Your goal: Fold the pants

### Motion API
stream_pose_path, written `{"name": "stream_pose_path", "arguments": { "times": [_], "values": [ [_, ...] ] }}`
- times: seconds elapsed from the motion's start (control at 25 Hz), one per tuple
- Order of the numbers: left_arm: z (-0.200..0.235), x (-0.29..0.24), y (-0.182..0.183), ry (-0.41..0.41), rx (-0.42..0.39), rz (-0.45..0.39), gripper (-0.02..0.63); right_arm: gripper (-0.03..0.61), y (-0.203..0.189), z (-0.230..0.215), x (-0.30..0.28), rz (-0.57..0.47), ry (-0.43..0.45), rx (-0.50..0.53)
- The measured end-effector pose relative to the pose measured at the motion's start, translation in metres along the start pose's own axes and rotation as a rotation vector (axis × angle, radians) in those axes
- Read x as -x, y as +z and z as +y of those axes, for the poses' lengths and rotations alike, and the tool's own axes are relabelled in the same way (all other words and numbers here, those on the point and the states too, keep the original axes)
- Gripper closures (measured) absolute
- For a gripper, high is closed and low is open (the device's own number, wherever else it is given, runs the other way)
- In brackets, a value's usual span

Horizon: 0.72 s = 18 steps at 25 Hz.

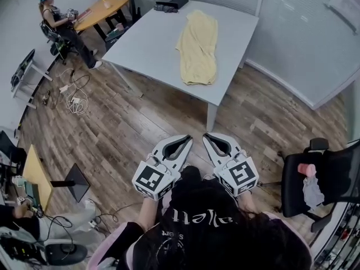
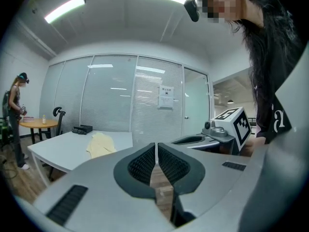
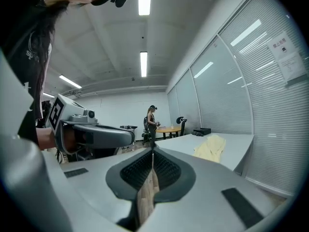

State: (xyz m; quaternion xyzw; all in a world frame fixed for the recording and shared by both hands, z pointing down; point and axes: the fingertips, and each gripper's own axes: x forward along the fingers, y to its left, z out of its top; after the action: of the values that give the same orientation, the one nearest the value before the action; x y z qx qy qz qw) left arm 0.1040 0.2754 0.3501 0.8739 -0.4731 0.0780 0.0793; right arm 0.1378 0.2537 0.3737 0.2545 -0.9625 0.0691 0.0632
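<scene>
Pale yellow pants (image 1: 197, 48) lie folded lengthwise on the white table (image 1: 152, 44), far ahead of me. In the left gripper view the pants (image 2: 100, 144) appear small on the table at the left; in the right gripper view the pants (image 3: 211, 147) lie at the right. My left gripper (image 1: 189, 139) and right gripper (image 1: 206, 136) are held side by side close to my body, above the wooden floor, well short of the table. Both are shut with nothing between the jaws, as the left gripper (image 2: 156, 151) and right gripper (image 3: 153, 156) show in their own views.
A black device (image 1: 171, 3) sits at the table's far end. A person (image 1: 62, 24) sits at an orange table (image 1: 104, 9) at the back left. A black chair (image 1: 323, 179) with cloth on it stands at my right. Cables (image 1: 76, 100) lie on the floor at the left.
</scene>
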Motion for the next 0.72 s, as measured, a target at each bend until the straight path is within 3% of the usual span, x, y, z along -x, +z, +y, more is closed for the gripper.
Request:
{"name": "stream_pose_path", "arguments": {
  "times": [0.48,0.72],
  "values": [
    [0.012,-0.023,-0.004,0.008,-0.002,0.025,0.577,0.552,-0.006,-0.025,-0.017,0.017,0.016,-0.002],
    [0.042,-0.032,-0.005,0.003,0.003,0.024,0.577,0.552,-0.006,-0.036,-0.043,0.031,0.010,-0.009]
  ]
}}
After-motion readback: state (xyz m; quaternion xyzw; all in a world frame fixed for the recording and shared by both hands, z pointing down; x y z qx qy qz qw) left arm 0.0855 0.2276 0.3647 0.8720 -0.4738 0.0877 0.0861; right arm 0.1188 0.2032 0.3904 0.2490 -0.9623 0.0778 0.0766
